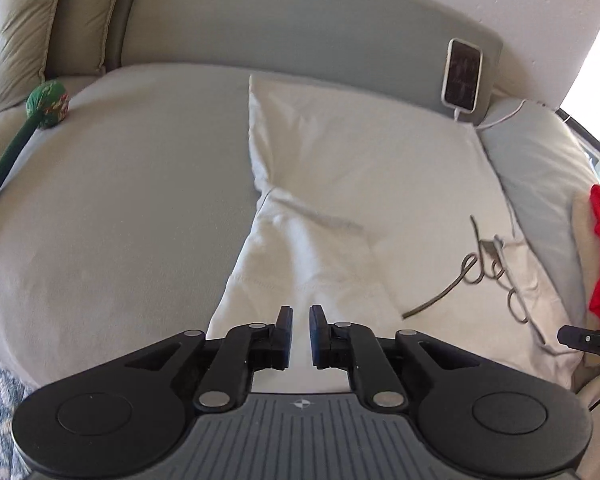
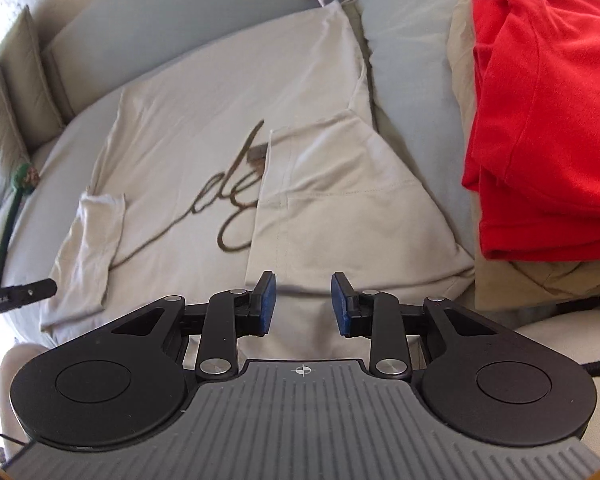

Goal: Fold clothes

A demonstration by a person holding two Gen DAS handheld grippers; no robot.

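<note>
1. The left gripper [image 1: 300, 312] points down at a pale cream cotton T-shirt [image 1: 364, 184] spread flat on a light grey sofa seat [image 1: 120, 200]. Its two black fingers stand a narrow gap apart with nothing between them; the cream cloth shows through the gap, and the pads pinch nothing.
2. Just ahead of the left jaws lies a folded-in sleeve of the shirt, its stitched hem running across close beyond the fingertips.
3. To the right of the left jaws, a dark cursive script print [image 1: 488, 268] crosses the shirt's front.
4. Far ahead and to the right of the left jaws, a white-framed smartphone [image 1: 462, 74] leans upright against the grey backrest with a white cable at its foot.
5. Far to the left of those jaws, a green stick with a round patterned green head [image 1: 46, 104] rests on the seat's edge.
6. The right gripper [image 2: 303, 280] hovers over the shirt's near edge. Its blue-padded fingers are spread moderately apart, with only flat cloth showing between them; they grip nothing.
7. Directly ahead of the right jaws lies the shirt's other side, folded inward over the body, partly covering the script print.
8. To the right of the right jaws, a bright red folded garment [image 2: 540, 120] sits on a tan cushion, apart from the cream shirt.
9. To the left of the right jaws, the black tip of the left gripper reaches in from the frame's edge above the folded sleeve.
</note>
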